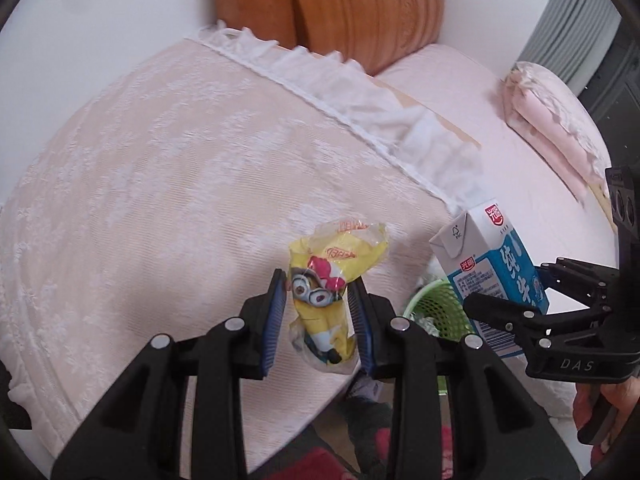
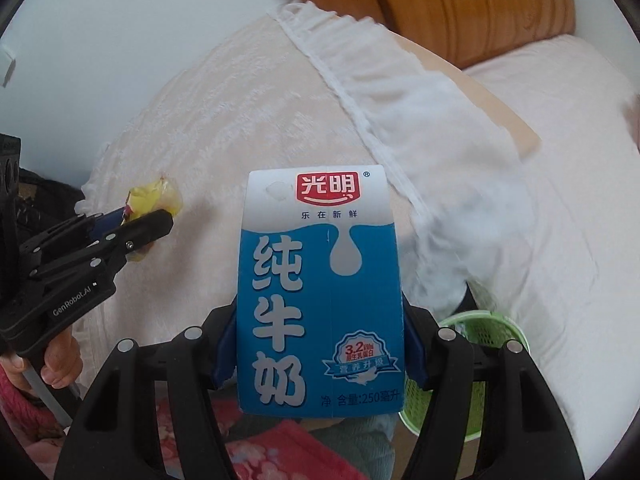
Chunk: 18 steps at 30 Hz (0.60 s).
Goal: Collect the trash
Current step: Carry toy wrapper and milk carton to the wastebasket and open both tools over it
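Observation:
My left gripper [image 1: 318, 292] is shut on a yellow Minions snack wrapper [image 1: 324, 292], held above the pink bedspread; it also shows at the left of the right wrist view [image 2: 152, 222], with the wrapper [image 2: 154, 198] poking past its fingers. My right gripper [image 2: 320, 344] is shut on a blue and white milk carton [image 2: 320, 280], held upright; in the left wrist view the carton [image 1: 492, 268] and right gripper [image 1: 508, 312] are at the right. A green mesh trash basket [image 1: 436, 308] stands below on the floor, between bed and carton, also in the right wrist view [image 2: 480, 360].
The bed [image 1: 160, 160] with a pink lace cover fills the view, a white frilled edge [image 1: 360, 92] crossing it. A wooden headboard [image 1: 352, 8] is at the back, a folded pink quilt [image 1: 556, 120] at the right. Red patterned cloth [image 2: 260, 452] lies below.

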### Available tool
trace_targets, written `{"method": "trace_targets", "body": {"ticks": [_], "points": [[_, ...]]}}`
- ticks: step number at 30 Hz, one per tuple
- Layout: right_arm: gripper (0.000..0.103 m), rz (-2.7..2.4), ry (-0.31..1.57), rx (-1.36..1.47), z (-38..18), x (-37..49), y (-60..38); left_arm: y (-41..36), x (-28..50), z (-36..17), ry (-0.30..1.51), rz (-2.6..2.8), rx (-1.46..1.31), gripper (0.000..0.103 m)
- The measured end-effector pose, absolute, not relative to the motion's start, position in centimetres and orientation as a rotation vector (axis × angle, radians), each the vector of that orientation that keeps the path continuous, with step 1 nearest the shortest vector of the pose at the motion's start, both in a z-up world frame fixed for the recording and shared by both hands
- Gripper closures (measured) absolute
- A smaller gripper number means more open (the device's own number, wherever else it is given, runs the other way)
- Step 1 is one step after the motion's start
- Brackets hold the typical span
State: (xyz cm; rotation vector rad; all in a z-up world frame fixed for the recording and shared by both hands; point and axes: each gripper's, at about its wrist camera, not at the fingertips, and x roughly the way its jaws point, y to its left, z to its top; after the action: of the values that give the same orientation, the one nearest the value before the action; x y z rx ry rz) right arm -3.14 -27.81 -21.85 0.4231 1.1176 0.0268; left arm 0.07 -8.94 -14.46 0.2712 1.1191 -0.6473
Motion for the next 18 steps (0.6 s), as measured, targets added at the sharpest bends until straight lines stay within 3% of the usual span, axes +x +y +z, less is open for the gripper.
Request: {"method": "trace_targets", "body": {"ticks": [10,18], "points": [[0.038,-0.141,1.058,0.578,-24.2,-13.7,-34.5,-19.5,-7.9,-14.7,1.1,-0.842,0.439,0.072],[0.038,-0.294,1.067,0.677,-26.2,-21.6,-40.6,-26.8,-13.2,-18.8,1.211,-0.981,0.514,0.072]]}}
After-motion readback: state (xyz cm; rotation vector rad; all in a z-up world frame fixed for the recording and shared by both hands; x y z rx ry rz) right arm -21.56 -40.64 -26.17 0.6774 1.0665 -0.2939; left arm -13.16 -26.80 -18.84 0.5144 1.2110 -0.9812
